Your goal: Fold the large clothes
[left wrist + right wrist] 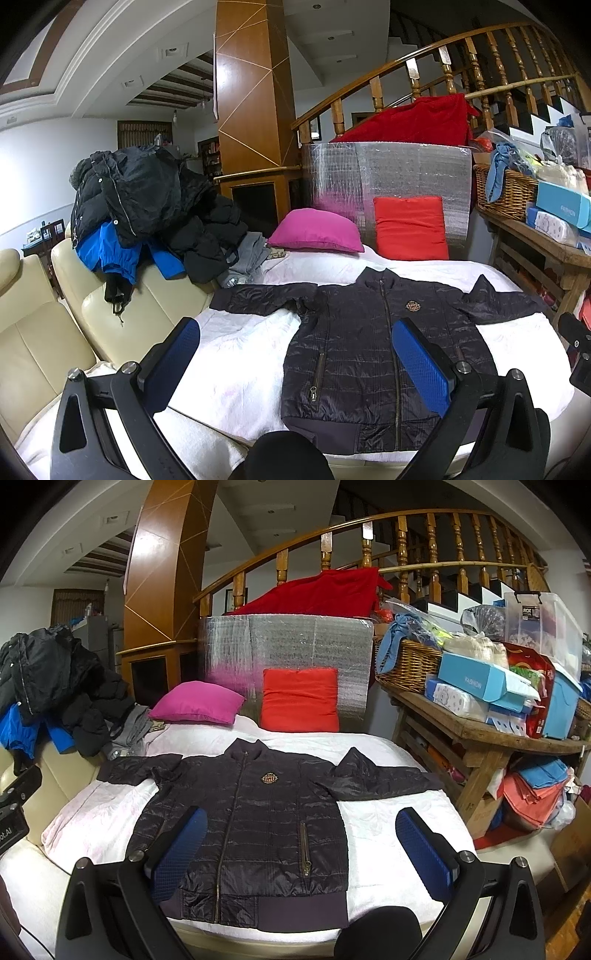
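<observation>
A dark navy quilted jacket (354, 347) lies flat, zipped, front up, on the white sheet (236, 354), sleeves spread to both sides. It also shows in the right wrist view (255, 823). My left gripper (295, 365) is open and empty, hovering above the jacket's left hem side. My right gripper (301, 849) is open and empty, above the jacket's right hem side. Blue pads (424, 853) face inward on each gripper.
A pile of dark coats (147, 206) sits on the cream sofa (37, 332) at left. A pink cushion (317, 230) and a red cushion (410, 227) lie behind the jacket. A cluttered wooden table (491, 734) with a wicker basket (410, 664) stands at right.
</observation>
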